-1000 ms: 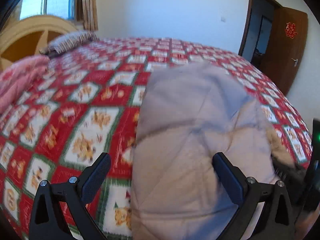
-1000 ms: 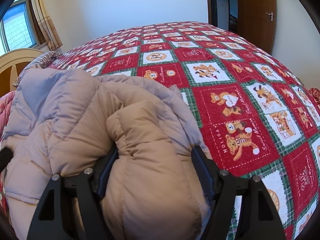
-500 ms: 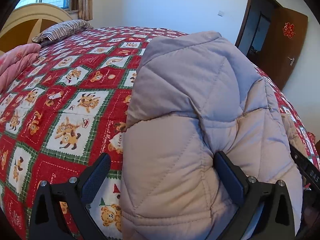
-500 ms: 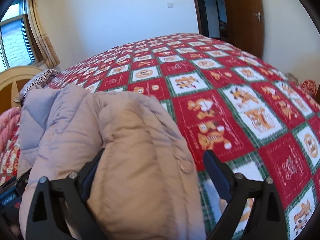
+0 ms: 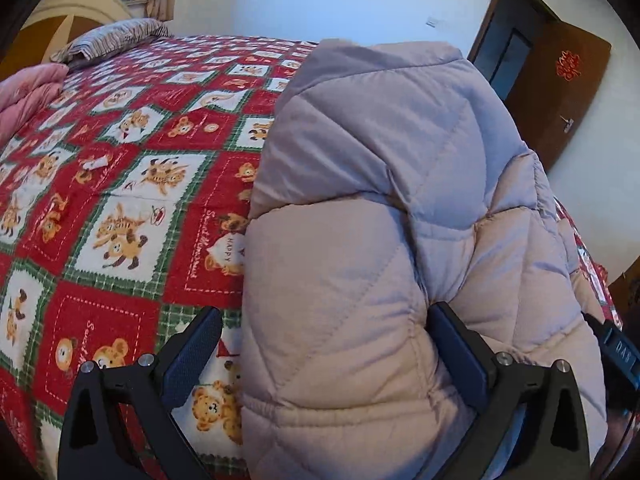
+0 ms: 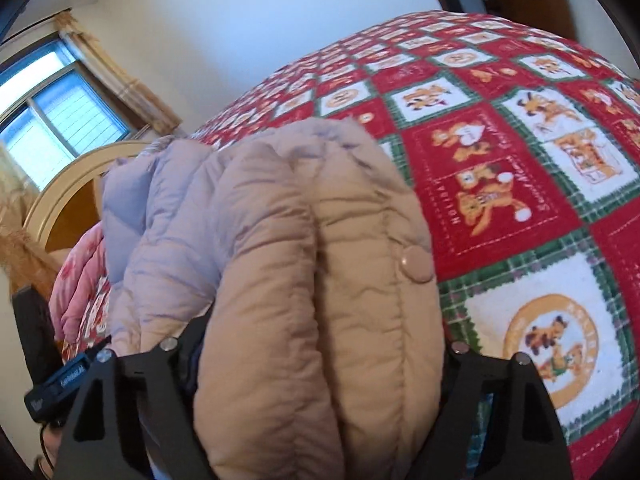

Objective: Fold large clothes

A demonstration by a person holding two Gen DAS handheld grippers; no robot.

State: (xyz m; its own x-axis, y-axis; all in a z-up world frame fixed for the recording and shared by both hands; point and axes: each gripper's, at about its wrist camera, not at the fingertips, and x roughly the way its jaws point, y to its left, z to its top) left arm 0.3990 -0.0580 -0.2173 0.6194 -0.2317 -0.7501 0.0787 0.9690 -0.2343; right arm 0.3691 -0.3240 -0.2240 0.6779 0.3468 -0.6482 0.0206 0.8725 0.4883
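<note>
- Left wrist view: the left gripper (image 5: 324,312) stands wide. Its left finger (image 5: 192,352) is clear of the fabric, over the bedspread (image 5: 120,184). Its right finger is tucked against a fold of the jacket (image 5: 380,160).
- The quilted, pale grey-beige jacket lies bundled on the bedspread and fills the right half of this view.
- Only this view shows the striped pillow (image 5: 116,36) at far left and the open brown door (image 5: 560,92) at far right. A pink quilt (image 5: 28,92) lies at the left edge.
- Right wrist view: the jaws of the right gripper (image 6: 324,336) have just been closing. The jacket (image 6: 300,240) fills the gap between them and bulges over both fingers, so it appears gripped.
- Only this view shows the window (image 6: 52,120), the curved headboard (image 6: 68,184) and a snap button (image 6: 417,265) on the jacket's tan side.
- Change, left view: the jacket was blurred and low a second ago. It is now sharp, taller and closer.
- Change, right view: half a second ago the jacket draped over the left finger only, with the right finger clear. The scene now appears tilted.
</note>
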